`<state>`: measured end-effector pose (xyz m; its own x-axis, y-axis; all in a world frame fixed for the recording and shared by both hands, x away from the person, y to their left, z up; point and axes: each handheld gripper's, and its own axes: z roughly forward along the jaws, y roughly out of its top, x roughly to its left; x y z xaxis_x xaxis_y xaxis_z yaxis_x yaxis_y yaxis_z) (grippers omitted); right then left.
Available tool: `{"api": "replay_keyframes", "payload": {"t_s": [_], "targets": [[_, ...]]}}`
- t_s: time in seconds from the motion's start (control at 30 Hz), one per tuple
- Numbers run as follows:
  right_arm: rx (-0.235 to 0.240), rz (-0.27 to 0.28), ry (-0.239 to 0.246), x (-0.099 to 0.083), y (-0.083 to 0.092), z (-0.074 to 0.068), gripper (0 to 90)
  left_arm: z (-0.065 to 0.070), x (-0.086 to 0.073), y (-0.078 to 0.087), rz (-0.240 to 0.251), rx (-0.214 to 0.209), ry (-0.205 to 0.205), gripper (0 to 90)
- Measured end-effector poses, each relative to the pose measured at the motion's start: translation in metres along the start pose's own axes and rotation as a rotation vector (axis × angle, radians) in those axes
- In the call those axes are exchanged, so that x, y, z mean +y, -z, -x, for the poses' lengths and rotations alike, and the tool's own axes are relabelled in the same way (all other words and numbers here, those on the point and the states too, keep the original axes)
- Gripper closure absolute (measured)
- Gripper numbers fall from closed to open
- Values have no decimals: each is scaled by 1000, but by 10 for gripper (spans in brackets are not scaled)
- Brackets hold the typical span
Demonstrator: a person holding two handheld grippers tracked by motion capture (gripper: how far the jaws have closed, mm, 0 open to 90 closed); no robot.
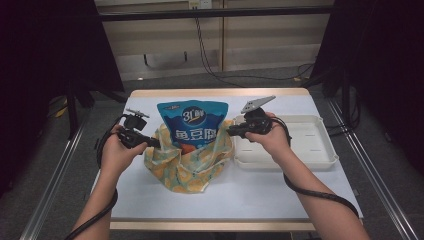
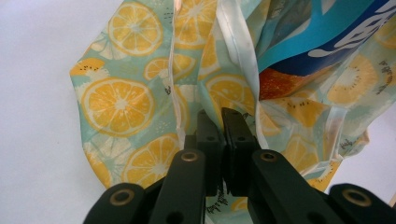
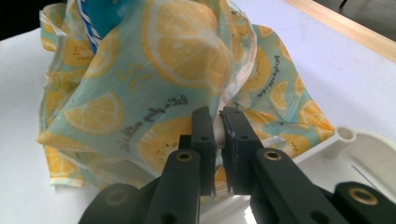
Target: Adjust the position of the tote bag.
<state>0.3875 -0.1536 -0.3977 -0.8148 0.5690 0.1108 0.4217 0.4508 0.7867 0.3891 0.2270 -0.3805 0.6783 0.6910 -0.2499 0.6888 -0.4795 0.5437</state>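
Observation:
A lemon-print fabric bag lies in the middle of the white table, with a blue snack packet standing up out of its mouth. My left gripper is shut on the bag's left rim; in the left gripper view the black jaws pinch a fold of the fabric beside the blue packet. My right gripper holds the bag's right rim. In the right gripper view its jaws are shut on a pale edge of the fabric, with the packet behind it.
A shallow white tray sits right of the bag, under my right hand; its corner lies just beside the right jaws. The table's wooden far edge runs behind the packet. Cables trail from both grippers along my forearms.

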Motion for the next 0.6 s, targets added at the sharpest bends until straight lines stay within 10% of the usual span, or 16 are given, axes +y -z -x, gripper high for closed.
{"api": "replay_keyframes", "payload": {"t_s": [0.6], "targets": [[-98,-51,-65,-19,-26,21,849,-6,-23,-9,29,39,45,880]]}}
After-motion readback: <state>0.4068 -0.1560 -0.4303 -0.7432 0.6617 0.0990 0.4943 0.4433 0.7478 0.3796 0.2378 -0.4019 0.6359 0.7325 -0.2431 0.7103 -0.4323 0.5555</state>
